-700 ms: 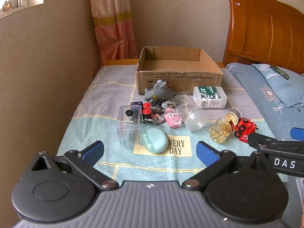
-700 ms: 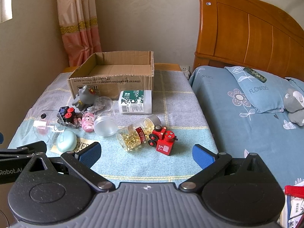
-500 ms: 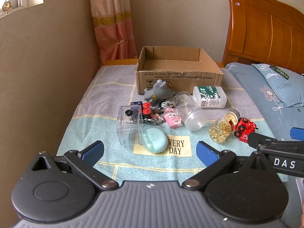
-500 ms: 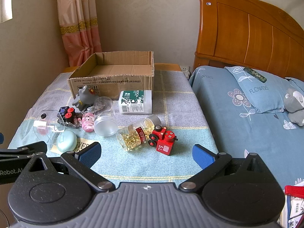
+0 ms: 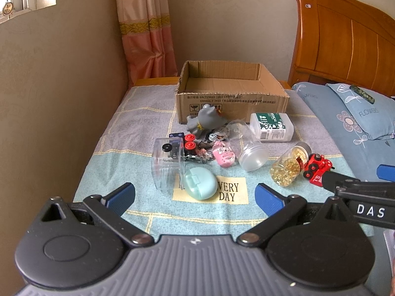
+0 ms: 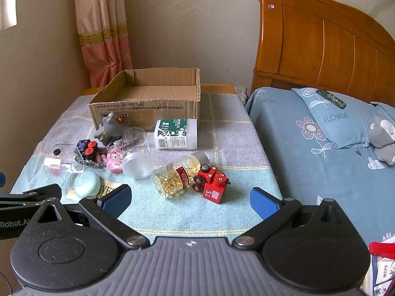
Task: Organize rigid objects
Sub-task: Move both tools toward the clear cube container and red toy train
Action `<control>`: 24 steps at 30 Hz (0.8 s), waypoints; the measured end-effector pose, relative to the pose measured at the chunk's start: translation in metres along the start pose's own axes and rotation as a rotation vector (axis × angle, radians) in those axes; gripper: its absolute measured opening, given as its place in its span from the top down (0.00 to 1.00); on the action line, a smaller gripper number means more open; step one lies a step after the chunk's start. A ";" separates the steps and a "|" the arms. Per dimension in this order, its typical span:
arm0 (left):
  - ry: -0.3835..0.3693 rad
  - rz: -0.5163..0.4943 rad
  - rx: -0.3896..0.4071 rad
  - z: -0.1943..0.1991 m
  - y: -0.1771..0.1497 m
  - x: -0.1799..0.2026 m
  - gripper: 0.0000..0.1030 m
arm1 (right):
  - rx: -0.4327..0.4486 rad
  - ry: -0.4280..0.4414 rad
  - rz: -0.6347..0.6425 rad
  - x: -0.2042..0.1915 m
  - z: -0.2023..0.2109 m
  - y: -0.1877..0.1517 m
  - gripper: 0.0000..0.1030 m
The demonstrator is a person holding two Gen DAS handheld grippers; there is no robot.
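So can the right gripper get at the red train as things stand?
Probably yes: the right gripper is open, and the red train lies just ahead with bare cloth between; only the pill jar touches its left side.

This is a home bedroom: a carved wooden headboard (image 6: 328,46) rises over a bed with a blue floral pillow (image 6: 340,118), a pink curtain (image 6: 103,27) hangs in the corner, and what may be a plush toy (image 6: 382,138) lies beside the pillow.

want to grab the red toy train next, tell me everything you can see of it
The red toy train looks like painted wood: a red engine with black-and-red wheels and two eyes, joined to a red block marked "7S". It sits upright on the blue cloth, front right of the pile. Its engine end appears to touch the jar of yellow capsules lying beside it. Neither gripper holds it.
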State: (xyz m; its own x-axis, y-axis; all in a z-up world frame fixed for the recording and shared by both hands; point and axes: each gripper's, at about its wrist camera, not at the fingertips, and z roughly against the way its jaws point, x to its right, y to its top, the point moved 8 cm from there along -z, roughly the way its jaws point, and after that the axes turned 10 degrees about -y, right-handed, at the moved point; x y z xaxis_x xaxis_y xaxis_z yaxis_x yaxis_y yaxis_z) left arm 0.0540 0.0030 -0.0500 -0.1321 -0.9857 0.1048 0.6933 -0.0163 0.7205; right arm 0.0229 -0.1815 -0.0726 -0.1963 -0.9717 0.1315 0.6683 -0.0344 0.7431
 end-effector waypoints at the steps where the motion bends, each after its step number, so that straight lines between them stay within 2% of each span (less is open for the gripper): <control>1: 0.000 0.000 0.000 0.000 0.000 0.000 0.01 | 0.000 0.000 0.000 0.000 0.000 0.000 0.00; 11: -0.011 -0.002 0.002 -0.004 0.003 0.000 0.01 | 0.005 0.008 0.003 0.000 -0.003 0.004 0.00; 24: -0.041 0.018 -0.013 -0.018 0.003 -0.008 0.01 | 0.024 0.068 0.010 -0.006 -0.013 0.005 0.00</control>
State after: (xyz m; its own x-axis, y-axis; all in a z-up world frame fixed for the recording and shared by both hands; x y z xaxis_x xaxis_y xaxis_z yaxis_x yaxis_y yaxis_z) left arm 0.0696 0.0084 -0.0610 -0.1482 -0.9781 0.1462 0.7050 -0.0008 0.7092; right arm 0.0371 -0.1786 -0.0782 -0.1399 -0.9856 0.0946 0.6521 -0.0198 0.7579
